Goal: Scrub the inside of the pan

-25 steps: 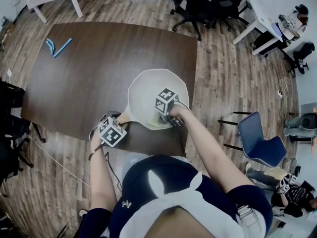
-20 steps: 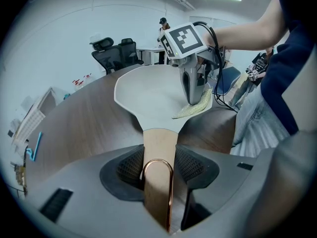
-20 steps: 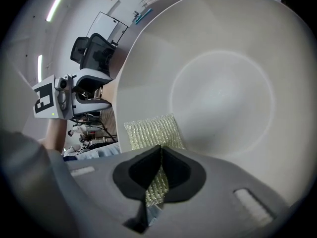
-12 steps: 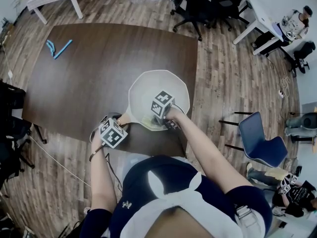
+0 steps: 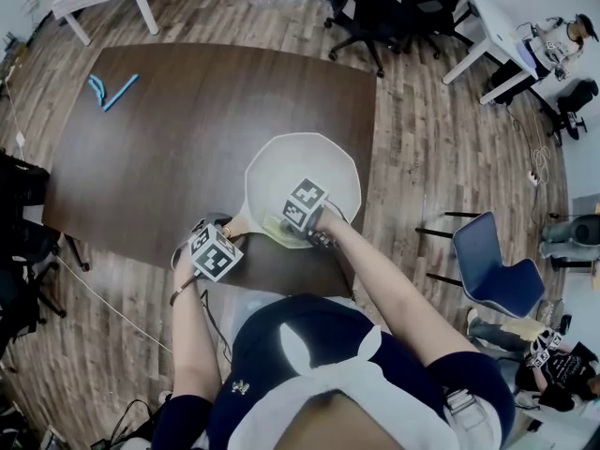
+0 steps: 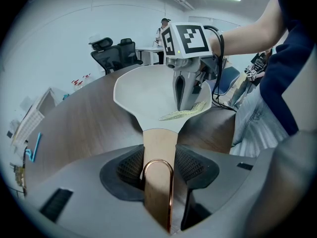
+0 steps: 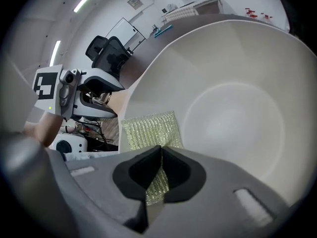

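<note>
A: Now, left tool [image 6: 158, 168] clamped on the pan [image 5: 309, 157] by its handle [image 6: 159, 143], near the desk [image 5: 187, 129] edge.
B: Right tool [image 7: 159, 170] pinches the pad [image 7: 148, 128] against the pan's near wall; blue item [image 5: 110, 89] lies well apart.

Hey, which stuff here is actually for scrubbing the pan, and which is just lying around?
In use: pan, its handle in the left gripper; green scrub pad in the right gripper.
Lying about: blue items on the table; blue chair; black office chairs.
</note>
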`<state>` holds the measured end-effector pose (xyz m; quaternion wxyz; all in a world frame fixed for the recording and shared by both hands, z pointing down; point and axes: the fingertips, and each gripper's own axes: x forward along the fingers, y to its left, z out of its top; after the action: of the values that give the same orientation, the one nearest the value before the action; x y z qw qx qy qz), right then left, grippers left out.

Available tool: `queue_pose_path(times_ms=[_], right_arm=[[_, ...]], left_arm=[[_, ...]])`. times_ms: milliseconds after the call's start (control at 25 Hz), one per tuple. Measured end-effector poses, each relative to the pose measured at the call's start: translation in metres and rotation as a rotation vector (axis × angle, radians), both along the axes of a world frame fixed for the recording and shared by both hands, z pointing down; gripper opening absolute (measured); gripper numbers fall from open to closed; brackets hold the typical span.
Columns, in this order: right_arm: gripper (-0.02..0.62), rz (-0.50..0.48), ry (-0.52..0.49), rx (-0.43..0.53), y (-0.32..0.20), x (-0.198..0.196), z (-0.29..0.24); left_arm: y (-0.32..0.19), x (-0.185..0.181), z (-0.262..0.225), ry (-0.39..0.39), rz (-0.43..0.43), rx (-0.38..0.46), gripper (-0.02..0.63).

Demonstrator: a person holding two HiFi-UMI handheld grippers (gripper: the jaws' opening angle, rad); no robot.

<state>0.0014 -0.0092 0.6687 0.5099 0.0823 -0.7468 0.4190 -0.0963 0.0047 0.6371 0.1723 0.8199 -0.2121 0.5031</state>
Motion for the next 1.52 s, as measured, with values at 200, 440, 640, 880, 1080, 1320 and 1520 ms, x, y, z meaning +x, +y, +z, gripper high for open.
queue_pose_path(times_ms=[200, 440, 640, 880, 1080, 1320, 1520], right_arm=[[0.009, -0.047, -0.019, 0.092, -0.005, -0.009, -0.002], [0.009, -0.154, 0.001, 0.246, -0.010, -0.018, -0.010], [0.009, -0.250, 0.031, 0.354, -0.012, -0.022, -0.006], [0.009, -0.390, -0.037, 0.556, -0.025, -0.042, -0.019], [0.009, -0.430, -0.043, 0.616, -0.032, -0.044, -0.018], [0.009, -0.457, 0.008, 0.700, -0.044, -0.049, -0.011], [0.009, -0.473, 0.007, 0.728, -0.050, -0.052, -0.008]], left_arm=[[0.001, 0.000, 0.001, -0.001, 0.006, 0.002, 0.193], [0.001, 0.000, 0.000, 0.002, 0.010, 0.000, 0.193], [0.000, 0.000, 0.002, 0.002, 0.012, 0.003, 0.193], [0.001, -0.001, 0.002, -0.001, 0.023, 0.001, 0.193], [-0.003, 0.001, 0.002, -0.006, 0.031, 0.005, 0.193], [-0.004, 0.000, 0.004, -0.007, 0.035, 0.013, 0.193], [-0.004, 0.000, 0.004, -0.003, 0.036, 0.018, 0.193]])
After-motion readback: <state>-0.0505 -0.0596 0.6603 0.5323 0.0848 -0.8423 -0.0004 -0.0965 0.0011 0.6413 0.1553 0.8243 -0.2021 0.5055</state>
